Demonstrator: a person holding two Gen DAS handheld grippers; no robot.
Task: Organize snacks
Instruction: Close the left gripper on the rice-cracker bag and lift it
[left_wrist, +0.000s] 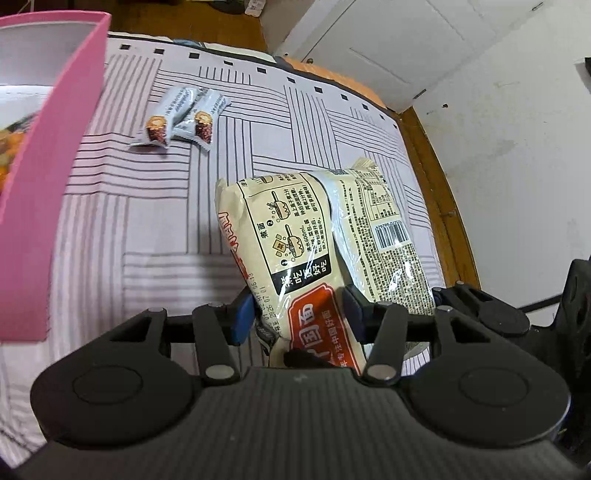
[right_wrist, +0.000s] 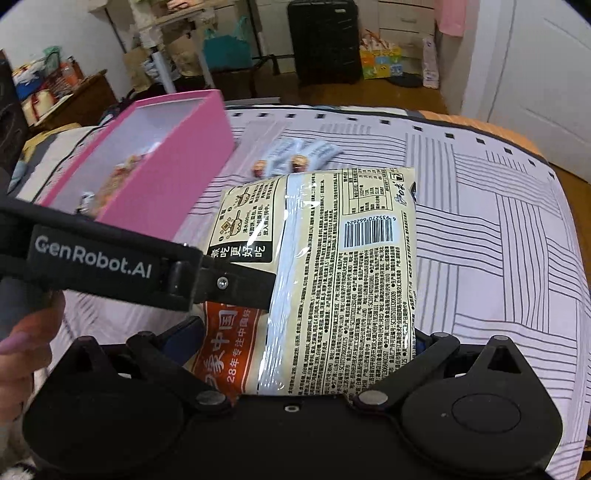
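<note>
A cream multi-pack of instant noodles (left_wrist: 295, 236) (right_wrist: 332, 258) is held above a striped bedsheet (left_wrist: 147, 221). My left gripper (left_wrist: 299, 314) is shut on the pack's left part, blue pads (left_wrist: 242, 317) pressing its folded side. My right gripper (right_wrist: 306, 343) spans the pack's near end, jaws wide and touching both edges. The left gripper's body (right_wrist: 110, 262) crosses the right wrist view. Two small grey snack bars (left_wrist: 181, 118) (right_wrist: 295, 155) lie beyond on the sheet. A pink box (left_wrist: 48, 177) (right_wrist: 162, 184) stands at the left, snacks inside.
The bed's wooden edge (left_wrist: 436, 206) and a white door (left_wrist: 388, 44) are on the right. Beyond the bed stand a black suitcase (right_wrist: 323, 40), shelves and bags. A hand with painted nails (right_wrist: 22, 339) holds the left gripper.
</note>
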